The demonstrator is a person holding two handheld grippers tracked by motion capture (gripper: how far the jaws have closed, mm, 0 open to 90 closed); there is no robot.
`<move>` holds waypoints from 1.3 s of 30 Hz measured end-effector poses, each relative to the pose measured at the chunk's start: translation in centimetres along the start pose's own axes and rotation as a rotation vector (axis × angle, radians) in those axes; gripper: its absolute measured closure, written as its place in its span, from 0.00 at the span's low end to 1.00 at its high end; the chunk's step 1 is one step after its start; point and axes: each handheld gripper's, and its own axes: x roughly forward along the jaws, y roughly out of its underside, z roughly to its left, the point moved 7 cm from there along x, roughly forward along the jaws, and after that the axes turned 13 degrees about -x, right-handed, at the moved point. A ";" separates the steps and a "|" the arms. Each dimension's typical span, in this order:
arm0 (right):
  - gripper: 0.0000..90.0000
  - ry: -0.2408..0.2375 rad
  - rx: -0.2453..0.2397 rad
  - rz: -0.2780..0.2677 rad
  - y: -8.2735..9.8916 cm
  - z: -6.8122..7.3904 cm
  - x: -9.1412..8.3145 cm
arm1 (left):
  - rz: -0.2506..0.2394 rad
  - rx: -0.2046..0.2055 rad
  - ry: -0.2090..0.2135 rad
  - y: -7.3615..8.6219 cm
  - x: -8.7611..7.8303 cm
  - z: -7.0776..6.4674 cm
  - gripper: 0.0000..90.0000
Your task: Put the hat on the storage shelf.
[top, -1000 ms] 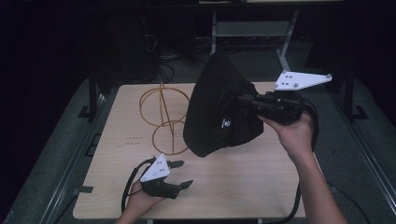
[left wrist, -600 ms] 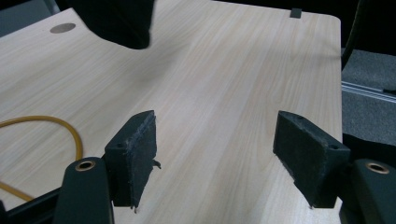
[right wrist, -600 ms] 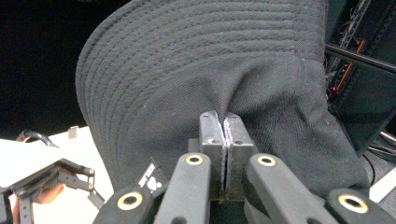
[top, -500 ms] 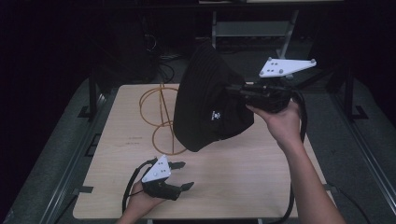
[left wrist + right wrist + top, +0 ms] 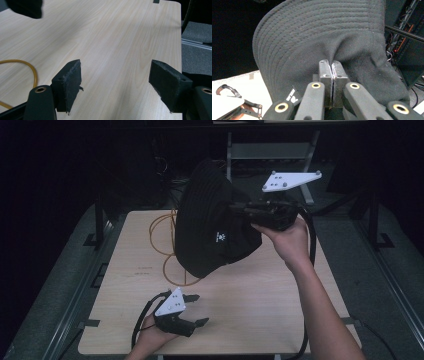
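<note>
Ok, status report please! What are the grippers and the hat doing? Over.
Right gripper shut on hat, held up above table. Left gripper open, low over table. Orange wire hoop stands behind hat. Over.

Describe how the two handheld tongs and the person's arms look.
Both tongs are black. The left tongs carry a grey three-cornered plate with dark dots and trail a black cable; their square pads look frayed. The right tongs have brass-coloured rivets, the same plate and a black cable. The forearms are bare, with no sleeves.
</note>
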 end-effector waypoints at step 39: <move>0.99 -0.075 -0.019 -0.013 -5.6 -0.5 9.1 | 0.002 0.017 0.018 0.0 0.5 0.2 0.28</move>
